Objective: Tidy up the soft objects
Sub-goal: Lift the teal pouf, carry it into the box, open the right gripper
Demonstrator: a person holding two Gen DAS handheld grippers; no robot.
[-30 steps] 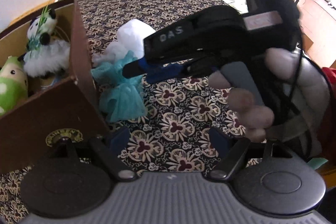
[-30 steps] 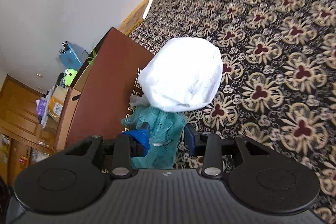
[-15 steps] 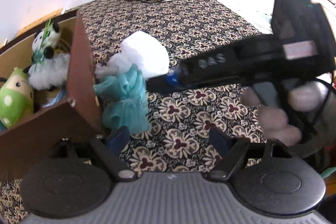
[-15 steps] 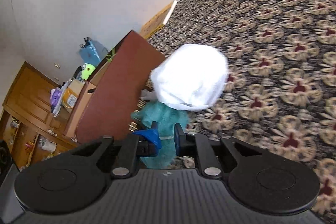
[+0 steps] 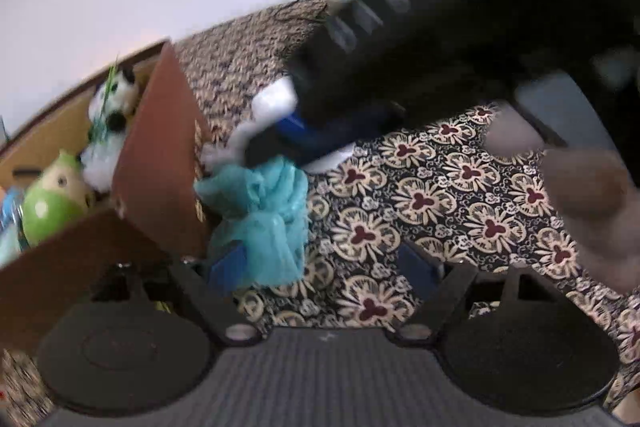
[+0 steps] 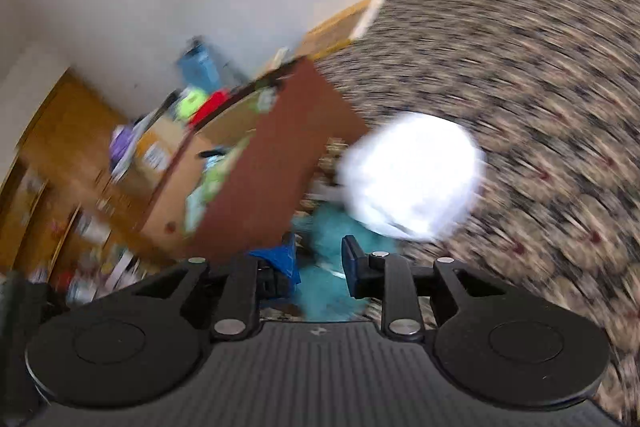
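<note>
Reaching down over the patterned bench (image 5: 460,195), the right hand-held gripper (image 6: 318,261) is at the picking-up step for the teal-and-white soft toy (image 5: 260,211), which lies on the bench just beside the right-hand outer wall of the brown cardboard box (image 5: 160,151). Its jaws stand narrowly apart with teal fabric showing between them; heavy blur leaves it unclear whether they pinch the cloth or only straddle it. The left hand-held gripper (image 5: 324,267) waits nearer, jaws wide and holding nothing, its left fingertip just beside the teal skirt. The toy's long axis runs from near to far, the teal skirt towards the near side and the round white head (image 6: 412,175) at the far end, leaning slightly right. The next move probably calls for a firm hold on the loose fabric, then a lift high enough to clear the box wall and a carry leftwards, to set it among the panda plush (image 5: 114,99) and green plush (image 5: 50,199) already inside.
</note>
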